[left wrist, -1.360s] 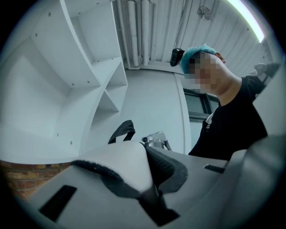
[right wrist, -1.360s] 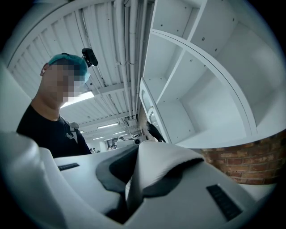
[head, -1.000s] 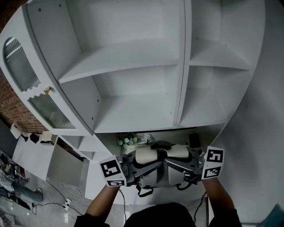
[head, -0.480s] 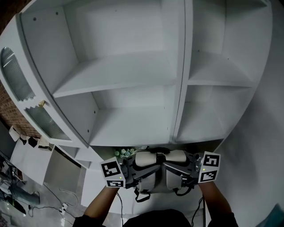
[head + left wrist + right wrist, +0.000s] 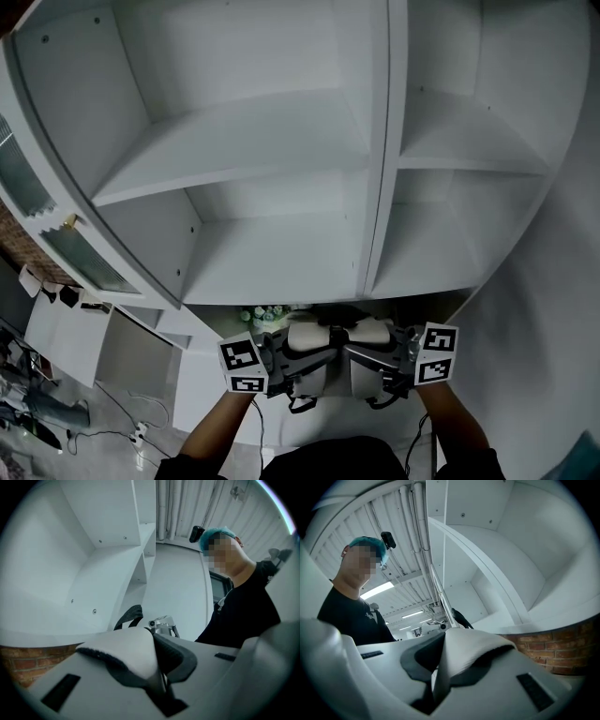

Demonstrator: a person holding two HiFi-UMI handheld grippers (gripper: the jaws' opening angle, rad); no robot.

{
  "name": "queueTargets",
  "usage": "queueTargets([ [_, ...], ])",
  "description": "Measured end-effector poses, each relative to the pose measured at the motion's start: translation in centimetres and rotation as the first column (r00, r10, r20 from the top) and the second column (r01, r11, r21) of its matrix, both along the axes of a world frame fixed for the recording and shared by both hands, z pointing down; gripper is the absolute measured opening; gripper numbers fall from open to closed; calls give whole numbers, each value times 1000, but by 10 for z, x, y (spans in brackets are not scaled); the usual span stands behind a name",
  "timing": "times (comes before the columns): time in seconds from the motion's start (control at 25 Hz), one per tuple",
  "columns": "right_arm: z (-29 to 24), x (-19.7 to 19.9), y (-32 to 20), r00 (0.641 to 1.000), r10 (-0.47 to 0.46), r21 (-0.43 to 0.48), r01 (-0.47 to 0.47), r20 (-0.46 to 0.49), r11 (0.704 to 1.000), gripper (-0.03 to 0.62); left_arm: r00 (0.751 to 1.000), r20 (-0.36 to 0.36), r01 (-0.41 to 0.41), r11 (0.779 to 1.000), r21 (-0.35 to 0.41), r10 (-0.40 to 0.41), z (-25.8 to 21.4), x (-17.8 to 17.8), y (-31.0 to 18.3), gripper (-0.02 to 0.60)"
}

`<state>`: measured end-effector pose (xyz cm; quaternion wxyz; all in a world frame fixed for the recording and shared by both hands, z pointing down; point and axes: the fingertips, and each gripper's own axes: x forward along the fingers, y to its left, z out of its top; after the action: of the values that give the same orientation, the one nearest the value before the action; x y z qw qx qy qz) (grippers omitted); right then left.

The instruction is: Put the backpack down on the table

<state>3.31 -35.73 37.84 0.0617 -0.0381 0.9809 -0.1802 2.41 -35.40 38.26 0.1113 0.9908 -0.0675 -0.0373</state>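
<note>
Both claws clench the backpack by its padded straps. The left claw bites 1 white strap pad between its jaws, and the right claw grips the other strap pad. The pack hangs between the 2 claws, close to the person's body. Just beyond them stands a white shelf unit. The likely risk: each hold is on soft, folded padding that could slide free and drop 1 side, or the pack could clip the shelf edge ahead.

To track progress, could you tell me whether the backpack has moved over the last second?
Yes: the backpack has moved up the picture, nearer the shelf unit.
</note>
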Motion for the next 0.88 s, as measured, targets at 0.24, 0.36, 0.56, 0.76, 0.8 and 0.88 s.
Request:
queueTargets([
  [0.24, 20, -2, 1, 1000, -12, -28, 12, -14, 1000, 44, 1000, -6, 27, 997, -68, -28, 17, -1, -1, 54],
  [0.36, 33, -2, 2, 1000, -14, -57, 13, -24, 998, 44, 999, -1, 32, 996, -85, -32, 29, -1, -1, 54],
  [0.56, 46, 0, 0, 1000, -23, -128, 25, 17, 991, 46, 999, 19, 31, 997, -74, -29, 44, 2, 0, 54],
  [0.76, 62, -3, -3, 1000, -18, -151, 20, 9, 988, 48, 995, 82, 63, 998, -16, -62, 67, 1, 1, 54],
  [0.8, 65, -4, -4, 1000, -14, -154, 15, 9, 988, 48, 993, 94, 68, 998, -1, -68, 73, 1, 1, 54],
  [0.88, 71, -5, -5, 1000, -11, -155, 11, 6, 988, 48, 993, 93, 70, 998, 0, -70, 79, -1, 0, 54],
])
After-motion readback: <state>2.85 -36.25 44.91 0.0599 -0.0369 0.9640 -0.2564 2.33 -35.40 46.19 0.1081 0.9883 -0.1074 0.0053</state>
